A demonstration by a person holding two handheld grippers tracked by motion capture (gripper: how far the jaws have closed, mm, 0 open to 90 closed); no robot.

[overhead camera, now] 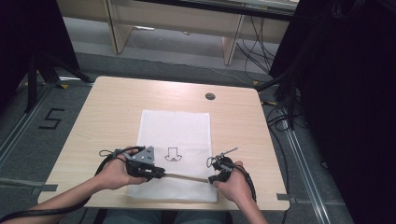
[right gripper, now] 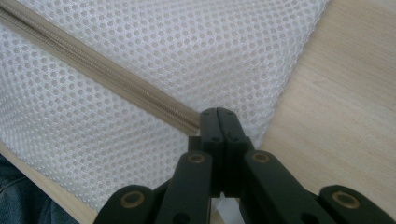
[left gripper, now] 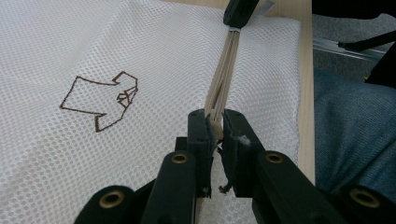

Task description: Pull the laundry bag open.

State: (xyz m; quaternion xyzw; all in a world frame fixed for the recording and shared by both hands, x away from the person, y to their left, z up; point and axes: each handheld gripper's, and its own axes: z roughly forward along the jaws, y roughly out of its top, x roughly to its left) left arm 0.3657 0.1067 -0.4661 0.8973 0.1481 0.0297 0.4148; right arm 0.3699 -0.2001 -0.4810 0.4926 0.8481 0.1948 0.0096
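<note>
A white mesh bag [overhead camera: 175, 135] with a brown shirt outline [overhead camera: 173, 155] lies flat on the wooden table [overhead camera: 112, 112]. Its beige zipper [overhead camera: 184, 177] runs along the near edge, stretched between both grippers. My left gripper [overhead camera: 161, 175] is shut on the zipper's pale pull at the left end. In the left gripper view the jaws [left gripper: 216, 119] pinch that pull, and the zipper [left gripper: 224, 74] leads away to the right gripper [left gripper: 239, 11]. My right gripper [overhead camera: 212, 178] is shut on the zipper's other end at the bag's corner. In its own view the jaws [right gripper: 218, 114] are closed where the zipper [right gripper: 93, 65] ends.
A round dark cable hole [overhead camera: 210, 96] sits at the table's far side. The table's near edge is just below the bag, with the person's jeans [left gripper: 355, 130] beyond it. Cables [overhead camera: 280, 116] and dark stands flank the table on the floor.
</note>
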